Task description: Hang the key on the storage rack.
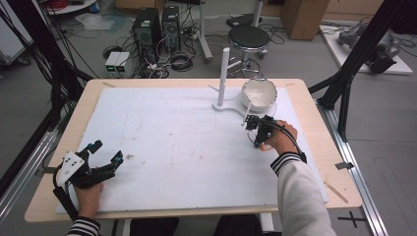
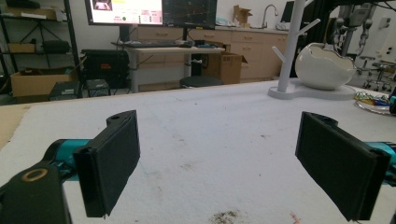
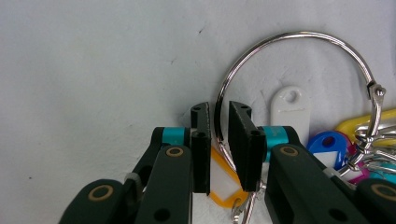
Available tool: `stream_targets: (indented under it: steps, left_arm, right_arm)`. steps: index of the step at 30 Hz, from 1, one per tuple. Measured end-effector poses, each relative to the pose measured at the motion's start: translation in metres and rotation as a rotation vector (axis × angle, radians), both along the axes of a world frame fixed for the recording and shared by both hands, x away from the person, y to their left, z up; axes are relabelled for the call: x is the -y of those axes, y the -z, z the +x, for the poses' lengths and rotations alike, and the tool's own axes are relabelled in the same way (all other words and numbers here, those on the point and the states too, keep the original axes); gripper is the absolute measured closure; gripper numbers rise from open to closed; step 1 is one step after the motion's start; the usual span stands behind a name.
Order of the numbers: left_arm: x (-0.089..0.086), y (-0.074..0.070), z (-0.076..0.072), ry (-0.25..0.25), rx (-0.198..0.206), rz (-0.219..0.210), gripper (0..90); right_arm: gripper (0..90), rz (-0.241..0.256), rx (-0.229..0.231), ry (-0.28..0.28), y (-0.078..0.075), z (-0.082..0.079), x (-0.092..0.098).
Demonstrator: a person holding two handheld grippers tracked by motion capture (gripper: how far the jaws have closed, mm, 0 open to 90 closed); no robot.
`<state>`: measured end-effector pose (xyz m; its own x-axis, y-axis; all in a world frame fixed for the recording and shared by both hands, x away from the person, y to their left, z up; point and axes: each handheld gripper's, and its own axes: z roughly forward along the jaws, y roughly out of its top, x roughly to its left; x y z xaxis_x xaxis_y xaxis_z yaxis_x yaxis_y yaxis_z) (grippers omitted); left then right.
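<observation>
Looking down from the high view: right gripper (image 1: 256,129) sits at the right side of the table (image 1: 54,196), just in front of the white bowl (image 1: 259,93) and the white peg stand (image 1: 223,73). Left gripper (image 1: 101,160) rests at the near left corner, well apart from all of this, so the right hand is the nearer one by far. The key ring itself is too small to make out from here

Left gripper view: jaws stand wide apart with nothing between them, only the white foam sheet (image 2: 210,140). Stand (image 2: 289,46) and bowl (image 2: 324,65) lie far ahead to the right. A monitor sits in the background; its writing is not readable

Right gripper view: jaws are nearly together and straddle the wire of the key ring (image 3: 299,79); a sliver of gap shows on each side, so I cannot tell whether the wire is pinched yet. The ring lies flat on the sheet, its loop opening ahead and to the right of the jaws, clasp at the far right. Strung on it: a white tag (image 3: 290,112), an orange tag (image 3: 222,179) under the jaws, a blue tag (image 3: 327,147), a yellow tag (image 3: 369,123). No writing on any tag window, no brand seen

Judgement: the lift turns on the wire running lengthwise between the pads
</observation>
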<state>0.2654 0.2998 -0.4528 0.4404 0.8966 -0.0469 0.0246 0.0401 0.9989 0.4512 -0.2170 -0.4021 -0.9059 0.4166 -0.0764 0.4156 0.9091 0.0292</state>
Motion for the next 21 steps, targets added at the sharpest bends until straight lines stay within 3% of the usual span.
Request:
stream_targets:
  steps: [13, 14, 17, 18, 21]
  left_arm:
    - [0.0000, 0.0000, 0.0000, 0.000, 0.000, 0.000, 14.3]
    - [0.0000, 0.0000, 0.0000, 0.000, 0.000, 0.000, 14.3]
    - [0.0000, 0.0000, 0.0000, 0.000, 0.000, 0.000, 14.3]
    - [0.0000, 0.0000, 0.0000, 0.000, 0.000, 0.000, 14.3]
    - [-0.0001, 0.0000, 0.0001, -0.001, -0.001, -0.002, 14.3]
  right_arm:
    - [86.4, -0.030, -0.002, -0.028, 0.0022, 0.0001, -0.0020]
    - [86.8, -0.033, -0.003, -0.011, 0.0021, -0.0011, -0.0028]
    - [87.3, -0.025, 0.005, -0.008, 0.0020, -0.0006, -0.0027]
    - [87.4, -0.018, 0.007, 0.019, 0.0009, -0.0019, -0.0039]
    - [87.5, 0.005, 0.020, 0.012, -0.0019, -0.0024, -0.0033]
